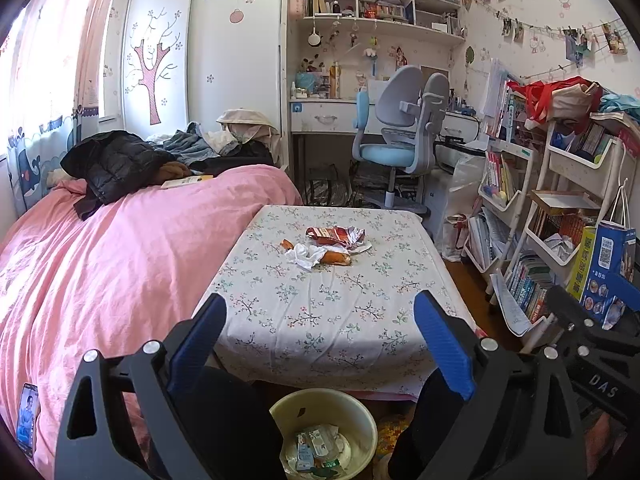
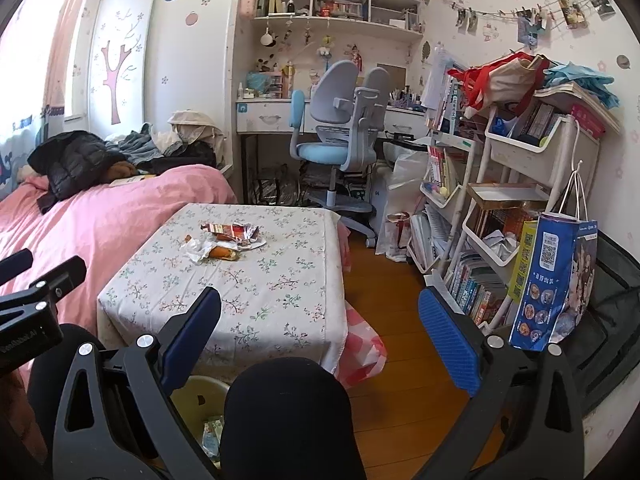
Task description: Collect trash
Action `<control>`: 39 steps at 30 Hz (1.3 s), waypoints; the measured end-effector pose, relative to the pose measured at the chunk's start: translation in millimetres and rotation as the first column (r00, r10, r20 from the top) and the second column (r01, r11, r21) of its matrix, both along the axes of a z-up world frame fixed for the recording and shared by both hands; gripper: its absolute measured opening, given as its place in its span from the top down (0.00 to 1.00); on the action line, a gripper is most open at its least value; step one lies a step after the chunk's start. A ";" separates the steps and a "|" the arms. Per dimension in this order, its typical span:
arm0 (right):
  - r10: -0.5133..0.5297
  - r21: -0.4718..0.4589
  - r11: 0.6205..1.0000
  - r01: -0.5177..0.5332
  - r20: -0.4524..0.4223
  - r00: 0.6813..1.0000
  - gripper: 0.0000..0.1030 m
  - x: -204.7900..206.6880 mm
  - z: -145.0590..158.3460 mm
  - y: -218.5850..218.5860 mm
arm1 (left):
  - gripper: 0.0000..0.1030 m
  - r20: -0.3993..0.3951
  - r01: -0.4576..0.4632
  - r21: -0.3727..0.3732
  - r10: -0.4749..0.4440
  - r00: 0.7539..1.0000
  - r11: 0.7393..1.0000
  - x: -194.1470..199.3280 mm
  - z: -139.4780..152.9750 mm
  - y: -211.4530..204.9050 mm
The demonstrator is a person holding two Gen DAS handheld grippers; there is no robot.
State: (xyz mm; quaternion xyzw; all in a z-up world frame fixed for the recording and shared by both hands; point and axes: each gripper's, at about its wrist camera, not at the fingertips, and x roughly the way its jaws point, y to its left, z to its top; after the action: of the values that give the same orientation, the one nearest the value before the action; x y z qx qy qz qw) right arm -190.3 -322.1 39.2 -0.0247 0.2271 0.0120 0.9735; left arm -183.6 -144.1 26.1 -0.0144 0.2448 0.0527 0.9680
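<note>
bin (image 1: 360, 412) holds some trash | red wrapper (image 1: 335, 235), tissue (image 1: 304, 256) left on table (image 1: 340, 320) | left gripper (image 1: 320, 336), right gripper (image 2: 320, 332) wide, empty

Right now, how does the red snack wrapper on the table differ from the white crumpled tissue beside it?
The red snack wrapper is printed, shiny and lies farther back; the white crumpled tissue is plain, matte and nearer. The wrapper looks larger than the tissue. Both rest on the floral table, untouched.
</note>
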 end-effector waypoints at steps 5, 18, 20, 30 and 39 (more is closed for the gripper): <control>-0.004 0.004 1.000 0.004 0.001 1.000 0.07 0.1 1.4 -3.3 | 0.11 -0.010 -0.002 0.000 0.002 1.000 1.000 1.4 -1.0 1.5; -0.020 -0.024 1.000 0.019 -0.027 0.999 0.07 6.0 -7.0 -5.1 | 0.10 -0.045 -0.006 0.010 0.007 0.999 1.000 6.7 -7.5 0.9; -0.023 -0.029 0.999 0.022 -0.030 0.999 0.07 6.9 -8.8 -5.0 | 0.10 -0.052 -0.007 0.012 0.007 0.999 1.000 7.8 -8.9 0.2; -0.018 -0.042 0.999 0.015 -0.056 0.998 0.07 17.1 -21.6 -3.7 | 0.10 -0.078 -0.005 0.032 0.007 0.997 0.999 14.1 -16.0 -1.0; 0.012 -0.061 0.998 -0.019 -0.102 0.995 0.07 39.6 -36.0 10.9 | 0.10 -0.111 -0.051 0.016 0.052 0.992 0.999 27.0 -27.2 17.6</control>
State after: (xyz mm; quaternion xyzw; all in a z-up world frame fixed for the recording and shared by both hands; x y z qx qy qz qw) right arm -150.7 -311.2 3.2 -0.0558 0.2761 0.0138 0.9594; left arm -156.6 -126.5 -1.1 -0.0115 0.2977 0.0800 0.9512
